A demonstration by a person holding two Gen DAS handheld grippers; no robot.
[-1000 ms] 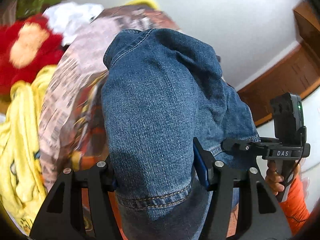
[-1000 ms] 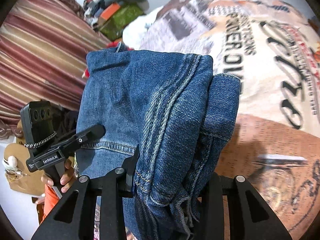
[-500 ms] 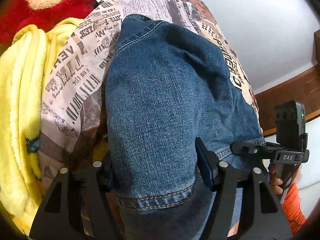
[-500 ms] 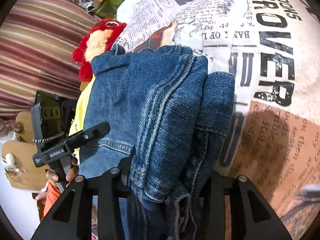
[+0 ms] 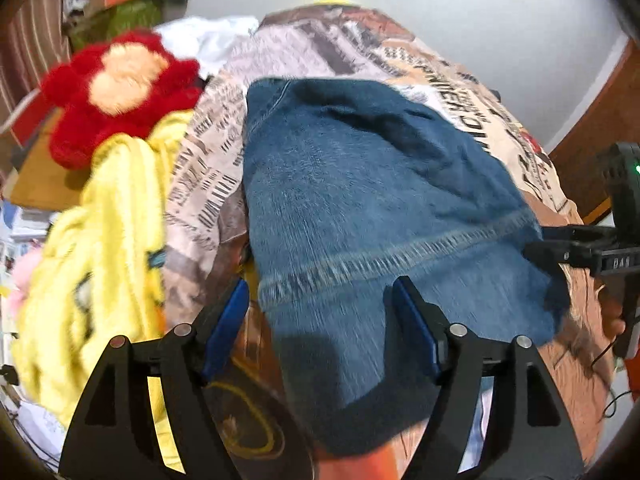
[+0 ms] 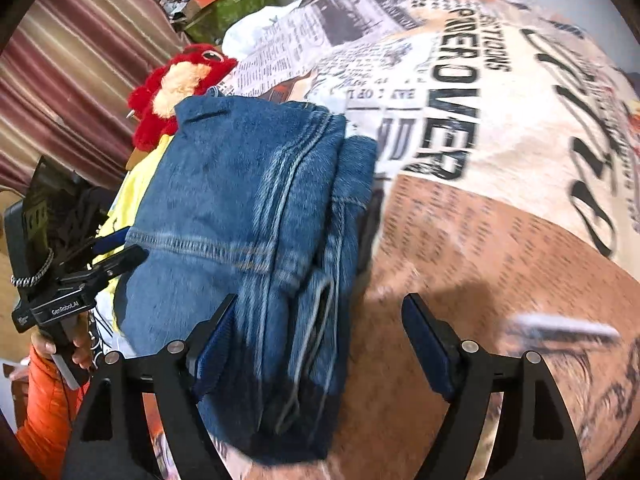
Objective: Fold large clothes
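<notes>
Folded blue jeans [image 5: 360,200] lie on a newspaper-print bedspread [image 5: 440,80]. My left gripper [image 5: 320,284] stands over their near hem edge, its jaws opening. The denim lies between the blue pads [image 5: 224,320], with a gap at the left pad. In the right wrist view the jeans [image 6: 240,208] show their thick seamed fold. My right gripper [image 6: 322,300] straddles that fold with its jaws opening, and its right finger [image 6: 428,344] stands clear over the bedspread [image 6: 480,240]. Each view shows the other gripper at the jeans' far side, held by a hand.
A red plush toy [image 5: 116,88] and a crumpled yellow cloth [image 5: 100,248] lie left of the jeans. White cloth [image 5: 208,40] and a green bag [image 6: 236,8] sit beyond. A striped curtain [image 6: 80,60] hangs at the left, and wooden furniture [image 5: 600,128] stands at the right.
Both grippers' jaws have spread and let go of the jeans. The jeans have come down to lie on the bedspread, and both grippers have drawn back toward the near edge.
</notes>
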